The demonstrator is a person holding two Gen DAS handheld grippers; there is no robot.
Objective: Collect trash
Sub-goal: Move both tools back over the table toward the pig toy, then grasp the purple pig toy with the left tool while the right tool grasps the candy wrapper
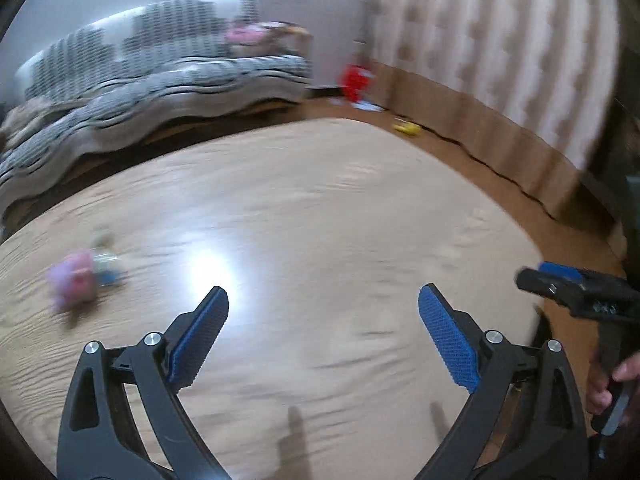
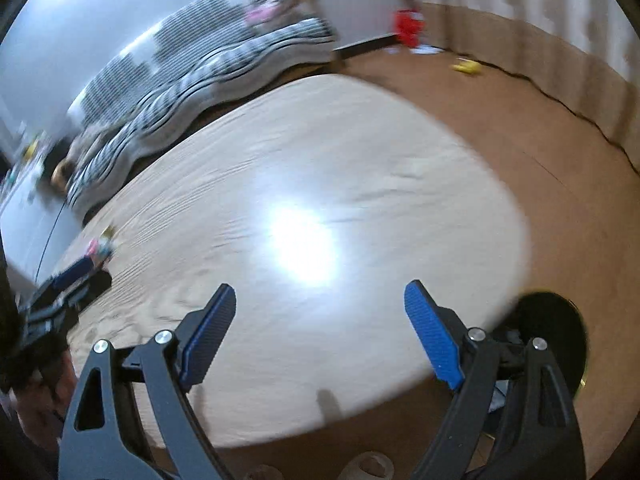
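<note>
While both black grippers with blue ribbed pads hang above the pale wooden round table [image 1: 320, 208], the left gripper [image 1: 323, 334] and right gripper [image 2: 320, 330] stand spread wide, holding nothing. Blurred pink and clear crumpled trash [image 1: 82, 280] lies on the table's left part, well apart from both.

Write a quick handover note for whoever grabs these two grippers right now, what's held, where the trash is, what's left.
Left gripper: jaws wide, nothing held.
Right gripper: jaws wide, nothing held.
Both hang over the round wooden table.
Trash: a blurred pink and blue clump of wrappers on the table's left side, left of the left gripper.
Black bin on the floor beside the table, at the right gripper's side.
Done: nothing picked up yet.
Left: grab the wrappers, drop them in the bin.
</note>
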